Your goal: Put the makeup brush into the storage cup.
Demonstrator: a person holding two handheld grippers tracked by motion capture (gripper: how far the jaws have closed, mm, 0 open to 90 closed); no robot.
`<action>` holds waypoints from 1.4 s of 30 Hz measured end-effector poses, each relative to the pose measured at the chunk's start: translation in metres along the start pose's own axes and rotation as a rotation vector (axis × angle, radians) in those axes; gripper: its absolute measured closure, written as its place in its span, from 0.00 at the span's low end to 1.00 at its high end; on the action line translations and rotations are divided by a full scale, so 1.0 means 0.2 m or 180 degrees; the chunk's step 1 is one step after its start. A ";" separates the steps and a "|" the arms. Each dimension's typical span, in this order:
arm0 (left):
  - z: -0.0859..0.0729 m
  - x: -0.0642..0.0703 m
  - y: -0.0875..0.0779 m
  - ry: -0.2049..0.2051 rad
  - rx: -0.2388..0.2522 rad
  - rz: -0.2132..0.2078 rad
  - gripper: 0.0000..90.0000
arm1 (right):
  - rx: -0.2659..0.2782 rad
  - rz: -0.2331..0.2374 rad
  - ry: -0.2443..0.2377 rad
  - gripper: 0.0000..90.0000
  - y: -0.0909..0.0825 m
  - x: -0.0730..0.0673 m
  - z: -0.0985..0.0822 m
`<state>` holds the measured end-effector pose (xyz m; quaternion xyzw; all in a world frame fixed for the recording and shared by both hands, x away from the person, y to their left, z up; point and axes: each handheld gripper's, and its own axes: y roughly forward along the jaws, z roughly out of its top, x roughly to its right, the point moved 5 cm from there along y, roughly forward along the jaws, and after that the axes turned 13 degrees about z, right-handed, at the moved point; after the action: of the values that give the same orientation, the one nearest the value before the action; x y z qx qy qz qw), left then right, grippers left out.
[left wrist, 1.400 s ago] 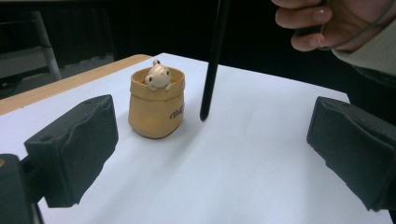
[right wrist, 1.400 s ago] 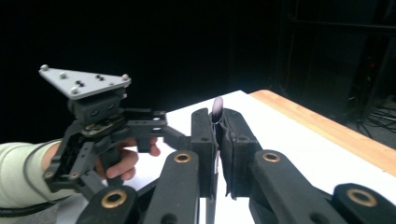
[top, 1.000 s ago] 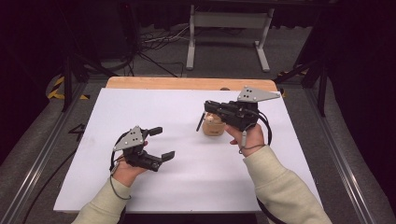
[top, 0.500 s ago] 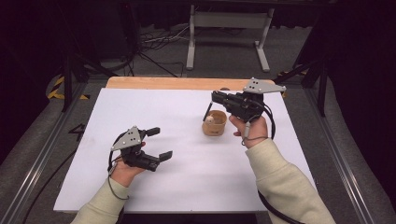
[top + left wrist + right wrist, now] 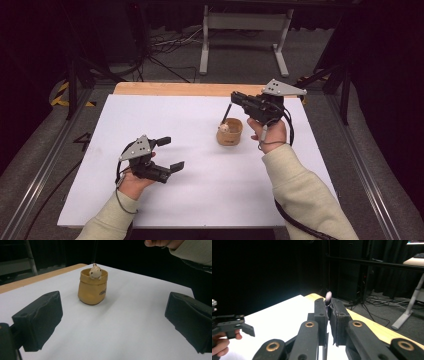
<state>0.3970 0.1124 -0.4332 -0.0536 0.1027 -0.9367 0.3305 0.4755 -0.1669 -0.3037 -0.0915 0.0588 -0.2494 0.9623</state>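
A white rectangular table (image 5: 200, 200) with a bare wooden strip (image 5: 175, 89) along its far edge is seen from above, set in a dark room with cables and a metal stand on the floor beyond. A person in cream sleeves reaches in from the near side, holding a black two-jaw gripper in each hand. The left gripper (image 5: 167, 154) rests low over the near-left part of the table, its jaws spread wide apart with nothing between them; in the left gripper view the two black jaw pads stand at either edge with bare white table in the gap. The right gripper (image 5: 234, 97) is raised above the far-right part of the table, its jaws closed tightly on a thin dark stick (image 5: 226, 112) that slants down toward a small tan sack-shaped pot (image 5: 229, 134). In the right gripper view the stick's pale rounded tip (image 5: 328, 295) pokes up just past the closed jaws. The pot stands upright on the table, right of centre and toward the far side, just below and near the right gripper. A small cream animal figure (image 5: 95, 271) peeks over its rim, and dark lettering marks its side, too small to read.
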 end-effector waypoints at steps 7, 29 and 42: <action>0.00 0.00 0.00 0.0014 -0.0008 -0.0004 0.03 | -0.0009 -0.0101 -0.0029 0.94 0.02 0.03 -0.01; 0.00 0.02 0.01 -0.0011 0.0006 -0.0032 0.02 | -0.0074 -0.0242 0.0077 0.93 0.04 0.14 -0.12; 0.00 0.01 0.01 -0.0054 0.0003 -0.0034 0.03 | -0.0191 -0.0236 0.0124 0.93 0.08 0.15 -0.18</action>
<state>0.3962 0.1093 -0.4331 -0.0619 0.0991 -0.9380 0.3264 0.5028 -0.1735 -0.3437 -0.1176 0.0815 -0.2848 0.9478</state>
